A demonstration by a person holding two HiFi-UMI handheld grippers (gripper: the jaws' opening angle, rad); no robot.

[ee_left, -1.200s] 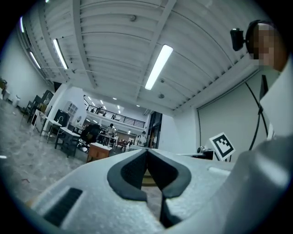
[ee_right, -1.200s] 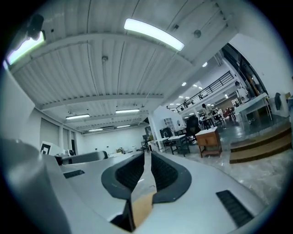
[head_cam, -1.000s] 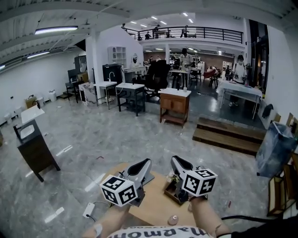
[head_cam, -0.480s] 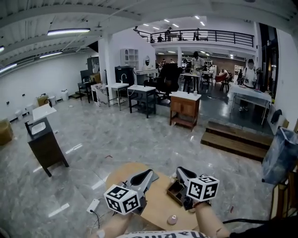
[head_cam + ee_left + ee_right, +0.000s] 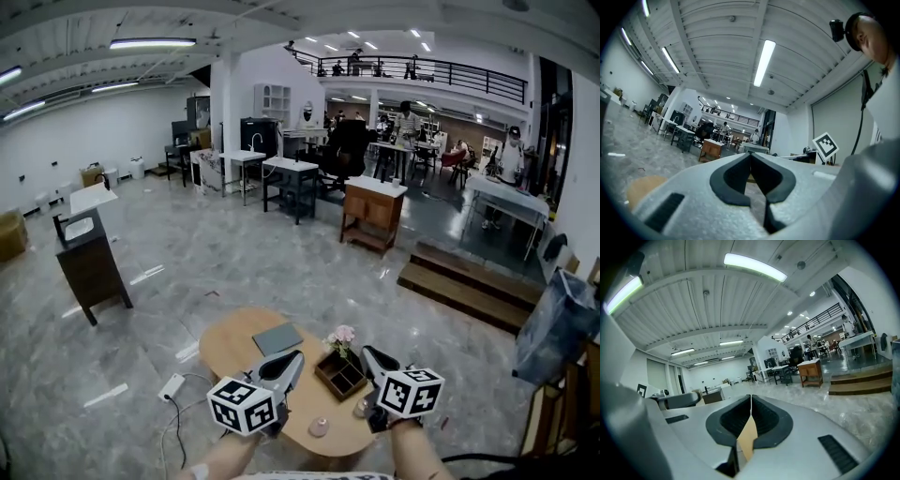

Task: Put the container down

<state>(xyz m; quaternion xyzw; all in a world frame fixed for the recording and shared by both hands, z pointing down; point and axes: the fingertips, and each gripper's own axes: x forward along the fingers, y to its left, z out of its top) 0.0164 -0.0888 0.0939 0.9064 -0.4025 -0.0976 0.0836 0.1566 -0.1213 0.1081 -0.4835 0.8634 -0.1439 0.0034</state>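
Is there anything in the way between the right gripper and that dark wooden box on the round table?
Nothing visible does. The wooden box sits on the round table right beside the right gripper, whose jaws are shut and empty. The pink flowers stand at the box's far corner, off that line.

Before you, on the round wooden bench (image 5: 230, 349): one flat grey pad (image 5: 277, 338), lying near the far edge; one small bunch of pale pink flowers (image 5: 340, 335) to its right. On the floor left of the bench: one white power strip (image 5: 172, 386) with cable. Further off you have a dark cabinet (image 5: 89, 265), a brown wooden cabinet (image 5: 375, 208), low wooden steps (image 5: 464, 281), and a blue bag (image 5: 558, 323) at far right
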